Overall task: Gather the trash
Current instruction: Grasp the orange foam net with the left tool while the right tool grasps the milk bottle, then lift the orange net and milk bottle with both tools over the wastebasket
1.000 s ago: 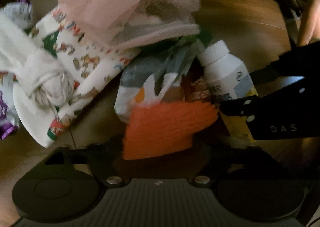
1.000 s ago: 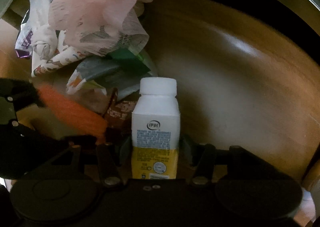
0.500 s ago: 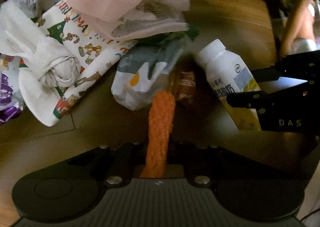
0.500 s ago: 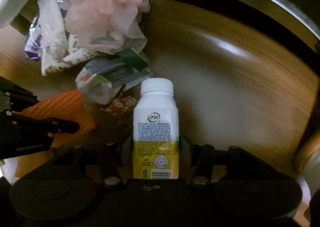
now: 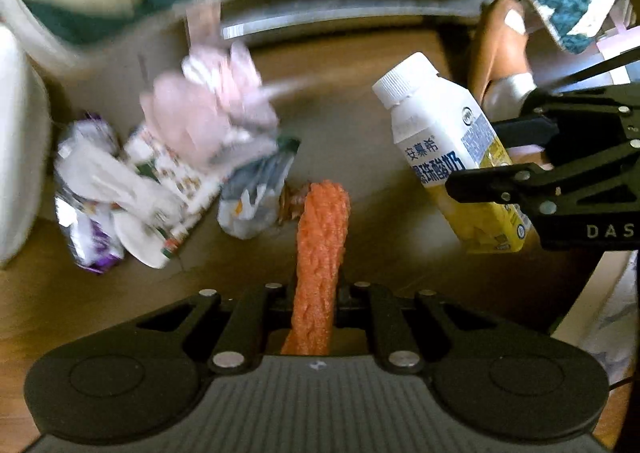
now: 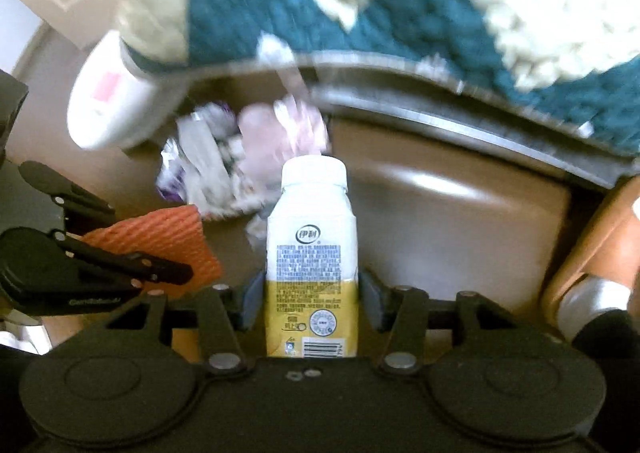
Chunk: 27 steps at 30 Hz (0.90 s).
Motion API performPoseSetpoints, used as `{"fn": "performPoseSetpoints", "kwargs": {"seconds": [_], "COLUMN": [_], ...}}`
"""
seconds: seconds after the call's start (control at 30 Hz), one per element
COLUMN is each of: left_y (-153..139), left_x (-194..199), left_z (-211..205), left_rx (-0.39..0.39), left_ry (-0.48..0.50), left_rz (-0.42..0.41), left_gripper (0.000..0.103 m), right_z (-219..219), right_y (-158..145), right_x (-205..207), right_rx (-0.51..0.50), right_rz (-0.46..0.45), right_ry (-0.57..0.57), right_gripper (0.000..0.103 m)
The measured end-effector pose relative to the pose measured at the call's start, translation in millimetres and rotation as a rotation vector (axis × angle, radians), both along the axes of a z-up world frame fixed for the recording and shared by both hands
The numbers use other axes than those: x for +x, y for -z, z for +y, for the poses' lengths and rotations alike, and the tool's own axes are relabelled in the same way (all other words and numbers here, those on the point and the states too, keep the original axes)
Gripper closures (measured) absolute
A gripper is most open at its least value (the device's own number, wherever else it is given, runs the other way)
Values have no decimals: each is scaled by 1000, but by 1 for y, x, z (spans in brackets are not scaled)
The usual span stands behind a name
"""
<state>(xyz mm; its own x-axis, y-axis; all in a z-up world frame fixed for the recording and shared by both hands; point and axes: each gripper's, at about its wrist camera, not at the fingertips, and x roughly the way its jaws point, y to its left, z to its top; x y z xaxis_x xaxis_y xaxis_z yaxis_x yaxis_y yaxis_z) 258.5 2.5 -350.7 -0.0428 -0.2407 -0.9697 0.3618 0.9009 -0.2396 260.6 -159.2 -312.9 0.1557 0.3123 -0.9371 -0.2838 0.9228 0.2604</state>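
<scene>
Gripping low on the yellow half of a white milk bottle [image 6: 312, 265], the right gripper [image 6: 312, 293] has its jaws clamped against the two flat sides, cap pointing away and the bottle held clear of the floor. From the left wrist view the same bottle tilts, cap up and to the left. Its squared plastic body looks stiff and probably light (empty, I would guess) — flat faces give the pads good purchase, though smooth plastic could slip if squeezed near the tapered shoulder.

Closed on an orange foam net sleeve [image 5: 320, 253], the left gripper [image 5: 314, 293] pinches its near end while the rest sticks forward. It looks soft, featherweight and crushable — any grip holds it.

Below both, a blurred pile of crumpled wrappers [image 5: 160, 173] lies on the brown floor [image 5: 360, 141], well apart from either held item.
</scene>
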Motion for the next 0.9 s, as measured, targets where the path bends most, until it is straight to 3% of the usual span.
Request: {"fn": "performPoseSetpoints", "kwargs": {"seconds": [0.3,0.67,0.9], "left_y": [-118,-261,-336], "left_x": [-12,-36,-55], "left_z": [-9,-28,-52], "left_rx": [35,-2,-32], "left_ry": [-53,-183,-221], "left_rz": [-193,-500,-646], "left_gripper": [92,92,92], "right_z": [-17,-57,-76], "right_y": [-112,-236,-300], "right_x": [-31,-57,-77], "right_rx": [58,140,177], "right_rz": [-212,-486,-645], "right_ry": [17,59,57], "right_gripper": [53,53,53]}}
